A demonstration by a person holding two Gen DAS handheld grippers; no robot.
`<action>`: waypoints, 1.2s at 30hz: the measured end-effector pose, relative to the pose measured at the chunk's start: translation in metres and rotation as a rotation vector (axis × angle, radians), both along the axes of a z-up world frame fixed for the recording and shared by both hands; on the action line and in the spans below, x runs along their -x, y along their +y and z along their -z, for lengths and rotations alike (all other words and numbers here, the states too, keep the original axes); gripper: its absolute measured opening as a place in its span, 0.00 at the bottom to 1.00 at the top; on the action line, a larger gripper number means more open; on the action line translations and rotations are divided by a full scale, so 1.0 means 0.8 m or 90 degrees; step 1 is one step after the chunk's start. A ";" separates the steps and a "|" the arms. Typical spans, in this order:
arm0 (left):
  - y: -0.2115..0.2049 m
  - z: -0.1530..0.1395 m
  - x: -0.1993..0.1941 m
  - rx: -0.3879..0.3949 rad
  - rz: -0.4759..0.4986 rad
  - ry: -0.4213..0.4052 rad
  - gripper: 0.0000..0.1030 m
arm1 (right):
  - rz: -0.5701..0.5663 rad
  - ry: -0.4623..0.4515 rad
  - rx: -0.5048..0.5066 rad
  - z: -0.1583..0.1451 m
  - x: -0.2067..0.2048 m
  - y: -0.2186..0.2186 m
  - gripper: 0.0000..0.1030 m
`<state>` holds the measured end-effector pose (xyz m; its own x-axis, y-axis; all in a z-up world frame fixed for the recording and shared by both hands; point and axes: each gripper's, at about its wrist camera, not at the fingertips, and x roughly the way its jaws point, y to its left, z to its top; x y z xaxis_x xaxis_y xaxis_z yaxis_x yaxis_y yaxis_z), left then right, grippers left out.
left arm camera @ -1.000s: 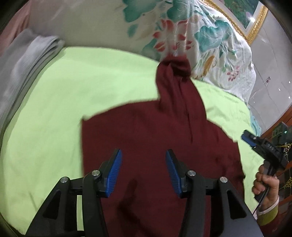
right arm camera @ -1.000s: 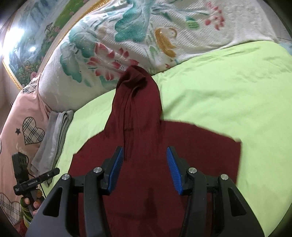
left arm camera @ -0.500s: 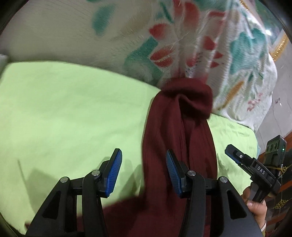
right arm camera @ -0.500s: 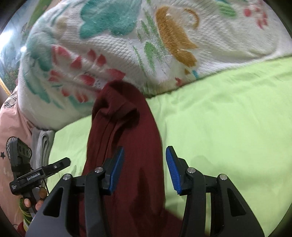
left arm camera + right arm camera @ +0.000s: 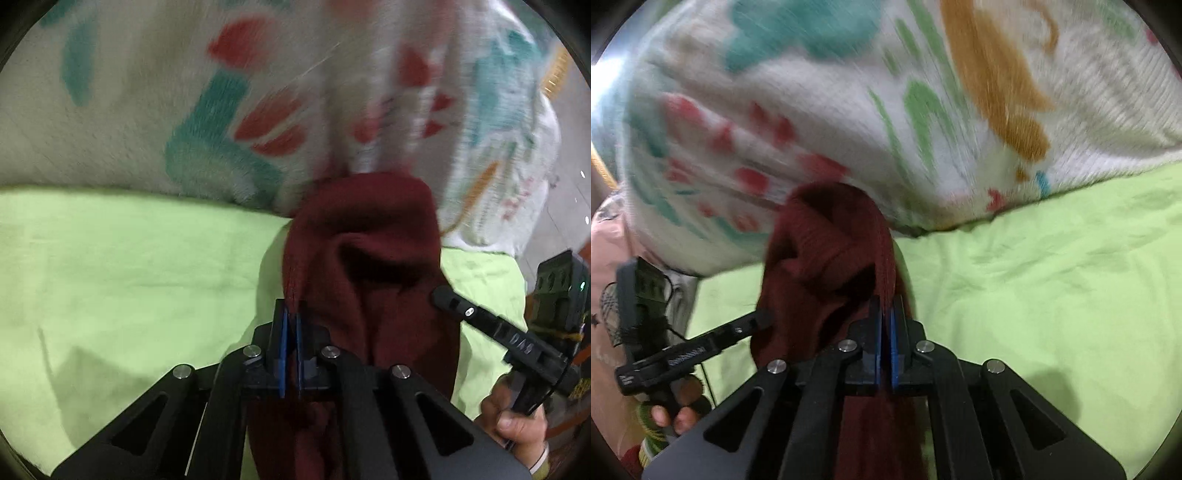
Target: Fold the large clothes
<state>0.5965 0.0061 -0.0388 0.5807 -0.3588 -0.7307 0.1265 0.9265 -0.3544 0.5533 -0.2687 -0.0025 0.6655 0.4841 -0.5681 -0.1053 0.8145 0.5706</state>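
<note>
Both claws now gripping the sweater
Left gripper (image 5: 290,314) and right gripper (image 5: 885,306), open a second ago, clamp the maroon sweater (image 5: 373,266) (12 o'clock end); fold-back can start.

The right hand-held gripper (image 5: 885,314) is clamped on a fold of the maroon garment (image 5: 827,258), which bunches ahead of it against the floral blanket (image 5: 849,103) on the green bed sheet (image 5: 1052,288), with the left hand-held gripper (image 5: 764,318) touching the garment to its left.
</note>
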 end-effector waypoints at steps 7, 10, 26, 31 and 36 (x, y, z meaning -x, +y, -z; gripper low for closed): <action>0.011 -0.042 0.112 -0.007 0.028 -0.052 0.01 | -0.039 -0.054 0.014 -0.056 0.101 -0.020 0.03; 0.018 -0.046 0.167 -0.014 0.035 -0.061 0.01 | -0.053 -0.055 0.026 -0.054 0.144 -0.016 0.03; 0.018 0.022 0.414 -0.081 0.098 -0.004 0.03 | -0.124 0.025 0.081 0.035 0.335 0.040 0.07; 0.045 0.006 0.453 0.007 0.094 0.012 0.18 | -0.079 0.003 0.019 0.019 0.360 0.007 0.07; 0.047 0.007 0.449 0.131 0.096 0.064 0.40 | -0.075 -0.042 0.024 -0.010 0.338 0.012 0.36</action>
<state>0.2371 0.0439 -0.0444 0.4377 -0.5829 -0.6846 0.2118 0.8068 -0.5516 0.2827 -0.2594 0.0052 0.6425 0.5398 -0.5439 -0.2375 0.8151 0.5284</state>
